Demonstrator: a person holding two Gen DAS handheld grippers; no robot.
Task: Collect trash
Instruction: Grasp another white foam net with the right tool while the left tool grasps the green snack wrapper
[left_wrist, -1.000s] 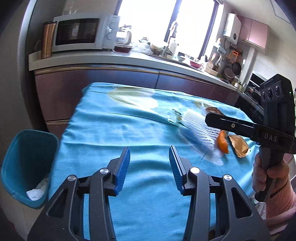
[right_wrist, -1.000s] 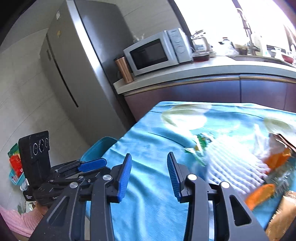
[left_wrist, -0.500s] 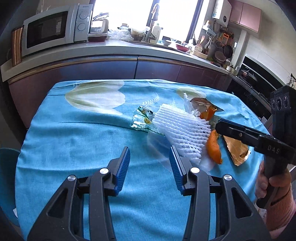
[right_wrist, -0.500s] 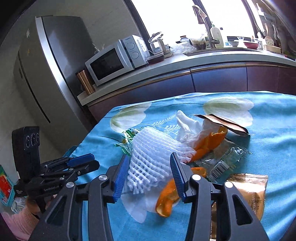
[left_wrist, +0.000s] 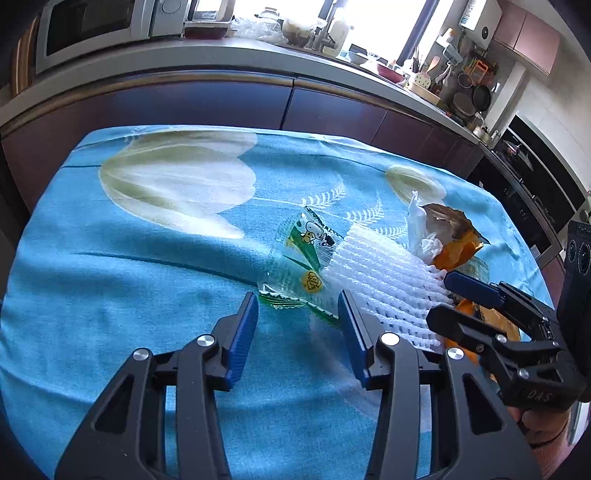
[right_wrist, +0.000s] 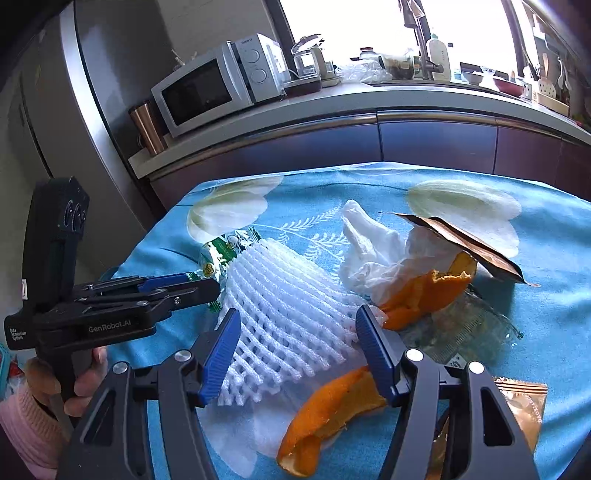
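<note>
Trash lies in a heap on the blue tablecloth (left_wrist: 110, 266). A clear green-printed candy wrapper (left_wrist: 299, 266) lies just ahead of my open left gripper (left_wrist: 298, 332). A white foam fruit net (right_wrist: 288, 306) lies next to it, and my open right gripper (right_wrist: 299, 350) straddles its near edge. The net also shows in the left wrist view (left_wrist: 384, 284). Orange peel (right_wrist: 325, 413), crumpled white tissue (right_wrist: 373, 254), a brown foil pouch (right_wrist: 461, 240), clear plastic film (right_wrist: 458, 328) and a gold packet (right_wrist: 524, 406) lie around it. Both grippers are empty.
A kitchen counter (right_wrist: 332, 107) with a microwave (right_wrist: 221, 81), a copper cup (right_wrist: 147, 125) and a sink runs behind the table. A steel fridge (right_wrist: 92, 110) stands at left. Dark cabinet fronts (left_wrist: 184, 99) sit close behind the table's far edge.
Both grippers have swung from the bin side toward the trash heap and moved closer. The left now faces the candy wrapper, the right is over the foam net. Both stayed open.
</note>
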